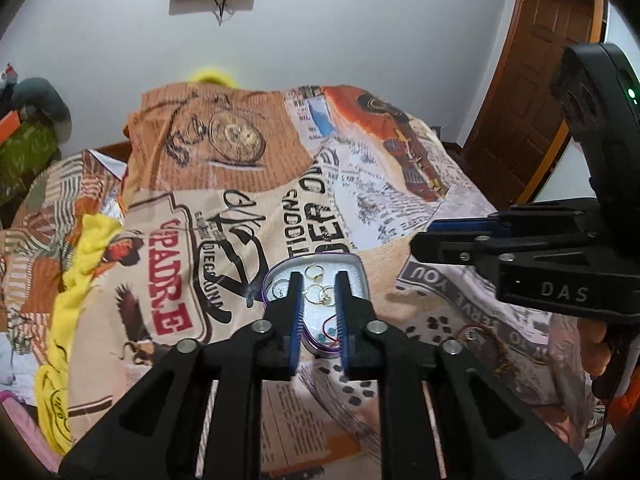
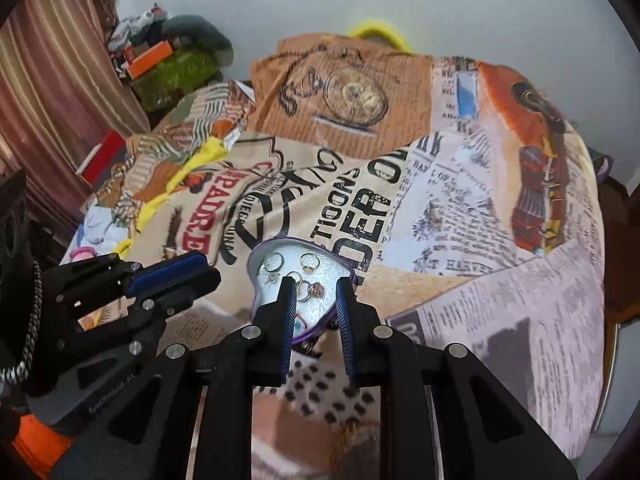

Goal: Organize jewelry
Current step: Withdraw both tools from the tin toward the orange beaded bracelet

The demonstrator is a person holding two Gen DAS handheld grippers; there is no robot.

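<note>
A heart-shaped jewelry box with a purple rim and silver lining [image 1: 352, 276] lies open on the printed bedspread; it also shows in the right wrist view [image 2: 332, 268]. Several gold rings [image 1: 318, 288] and earrings lie inside it, the rings also showing in the right wrist view [image 2: 304, 276]. My left gripper [image 1: 319, 280] is open, its fingers straddling the box, empty. My right gripper [image 2: 315, 286] is open over the box, empty. A thin necklace or bracelet [image 1: 476, 334] lies on the cloth right of the box. The right gripper also shows at the right of the left wrist view [image 1: 460, 236].
The printed bedspread [image 1: 248, 184] covers the bed. A yellow cloth [image 1: 84, 264] lies at its left. A cluttered shelf [image 2: 168, 60] and a curtain [image 2: 48, 80] stand to the left. A wooden door [image 1: 540, 80] is at the right.
</note>
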